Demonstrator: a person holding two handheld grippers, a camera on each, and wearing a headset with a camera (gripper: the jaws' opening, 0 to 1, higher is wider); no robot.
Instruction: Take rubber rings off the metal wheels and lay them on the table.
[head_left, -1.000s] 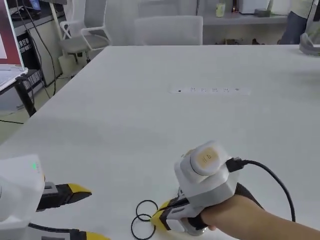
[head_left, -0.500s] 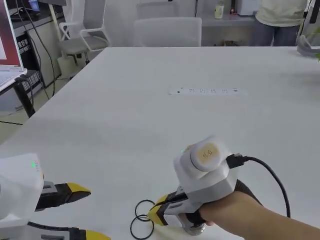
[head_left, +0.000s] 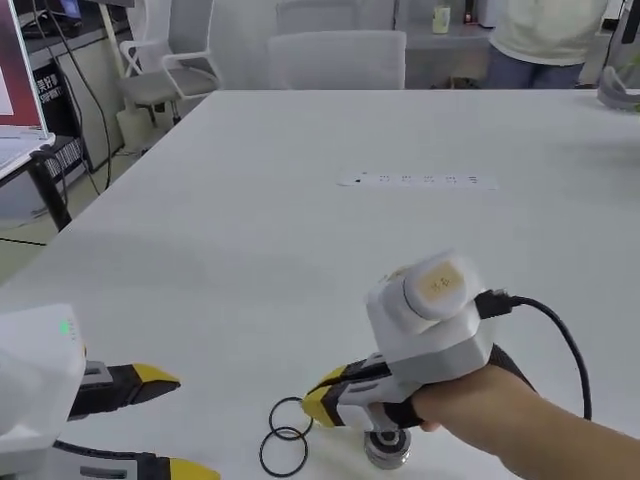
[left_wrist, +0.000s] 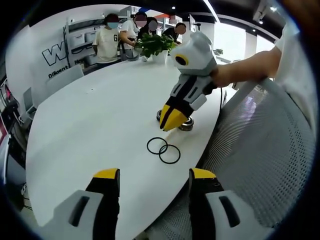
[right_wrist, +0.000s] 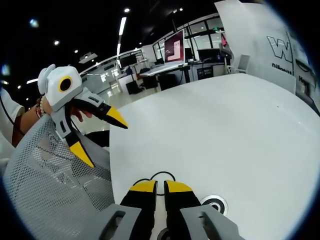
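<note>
Two black rubber rings (head_left: 286, 436) lie overlapping on the white table (head_left: 300, 220) near its front edge; in the left gripper view the rings (left_wrist: 163, 150) sit ahead of my jaws. My right gripper (head_left: 318, 402) is shut, tips just right of the rings, nothing visible between them. A metal wheel (head_left: 388, 447) stands under the right hand. Two metal wheels (left_wrist: 186, 124) show behind the right gripper (left_wrist: 169, 120). My left gripper (left_wrist: 154, 176) is open and empty, left of the rings (head_left: 170, 425). From my right gripper (right_wrist: 161, 188), a ring's arc (right_wrist: 161, 174) and a wheel (right_wrist: 216, 204) show.
A white power strip (head_left: 418, 181) lies mid-table. Office chairs (head_left: 335, 60) stand at the far edge and a person (head_left: 545, 40) stands behind it. A mesh chair (left_wrist: 260, 150) is at the table's near side. A potted plant (left_wrist: 154, 45) stands on the table.
My right gripper has drawn a little to the right and up, away from the rings, so the metal wheel under the hand shows more. The left gripper has stayed put.
</note>
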